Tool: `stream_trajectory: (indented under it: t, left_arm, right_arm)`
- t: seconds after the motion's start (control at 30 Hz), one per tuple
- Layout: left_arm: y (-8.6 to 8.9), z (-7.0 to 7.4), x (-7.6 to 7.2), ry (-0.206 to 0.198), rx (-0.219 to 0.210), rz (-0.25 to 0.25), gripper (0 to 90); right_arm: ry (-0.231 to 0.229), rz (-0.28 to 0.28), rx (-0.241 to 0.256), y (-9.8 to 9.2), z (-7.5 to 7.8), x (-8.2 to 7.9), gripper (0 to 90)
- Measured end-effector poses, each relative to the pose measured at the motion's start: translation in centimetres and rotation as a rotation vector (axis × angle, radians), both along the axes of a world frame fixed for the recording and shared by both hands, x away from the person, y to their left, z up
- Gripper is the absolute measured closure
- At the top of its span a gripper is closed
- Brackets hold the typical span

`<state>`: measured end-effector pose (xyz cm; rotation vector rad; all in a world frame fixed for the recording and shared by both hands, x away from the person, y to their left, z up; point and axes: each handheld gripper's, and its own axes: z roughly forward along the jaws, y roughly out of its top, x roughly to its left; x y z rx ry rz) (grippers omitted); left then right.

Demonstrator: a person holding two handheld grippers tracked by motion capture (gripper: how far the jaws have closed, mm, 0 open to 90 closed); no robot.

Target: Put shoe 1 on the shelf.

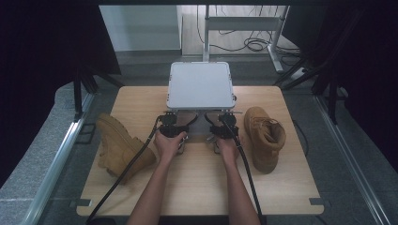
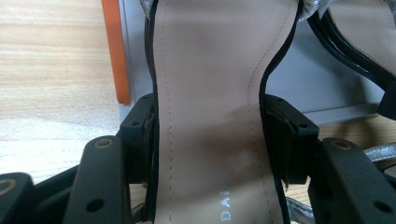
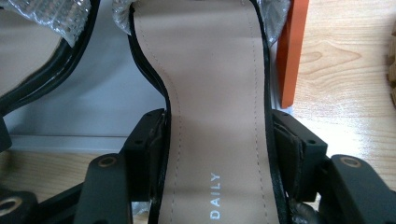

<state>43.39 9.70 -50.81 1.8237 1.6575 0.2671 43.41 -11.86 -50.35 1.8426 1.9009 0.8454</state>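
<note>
Sandals: the left sandal (image 2: 210,116) sits clamped at its waist in the left gripper (image 2: 210,135), the right sandal (image 3: 219,116) likewise in the right gripper (image 3: 219,149), toes inside the grey box (image 1: 201,85). Next, probably ease both forward together.

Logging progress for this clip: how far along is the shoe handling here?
Looks done: two tan boots, one left and one right, stand out on the table. In hand: the left gripper and right gripper each clamp a black sandal, left one, right one, at the grey box. Left: moving both sandals; whether in or out, I cannot tell.
</note>
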Motion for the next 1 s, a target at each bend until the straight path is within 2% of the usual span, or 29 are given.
stream_trajectory:
  t: [0.13, 0.23, 0.27, 0.33, 0.47, 0.53, 0.63, 0.7, 0.87, 1.0]
  left_arm:
    - [-0.1, -0.1, 0.1, -0.004, -0.007, 0.012, 42.0]
    - [0.0, 0.0, 0.2, 0.002, -0.026, -0.005, 40.8]
    - [0.0, 0.0, 0.2, 0.003, -0.038, -0.009, 39.3]
    - [0.2, 0.4, 0.2, -0.006, -0.029, -0.034, 33.5]
    - [0.3, 0.5, 0.1, 0.008, -0.021, -0.042, 25.8]
    - [0.2, 0.5, -0.1, 0.006, -0.027, -0.032, 22.6]
    - [0.4, 1.0, -0.7, -0.030, -0.041, -0.034, 22.3]
    - [0.5, 1.7, -1.2, -0.051, -0.039, -0.058, 21.2]
    - [0.9, 3.2, -3.0, -0.099, -0.038, -0.106, 20.7]
    - [1.4, 3.6, -4.6, -0.134, -0.036, -0.146, 20.9]
  right_arm:
    - [-0.002, -0.004, 0.002, 0.1, 0.0, 0.0, 41.4]
    - [-0.001, 0.008, -0.001, 0.2, -0.1, 0.1, 40.9]
    - [0.006, 0.001, 0.005, 0.3, -0.1, 0.1, 40.4]
    - [0.021, 0.016, 0.001, 0.3, -0.3, 0.2, 38.8]
    - [0.002, 0.039, 0.008, 0.0, 0.1, -0.1, 33.8]
    - [-0.023, 0.045, 0.014, -0.2, 0.5, -0.4, 30.6]
    - [-0.043, 0.062, 0.058, -0.6, 1.2, -1.1, 27.8]
    - [-0.062, 0.083, 0.084, -1.0, 1.6, -1.7, 26.8]
    - [-0.111, 0.123, 0.091, -2.1, 2.3, -3.2, 26.1]
    - [-0.145, 0.151, 0.092, -2.9, 2.8, -4.5, 26.2]
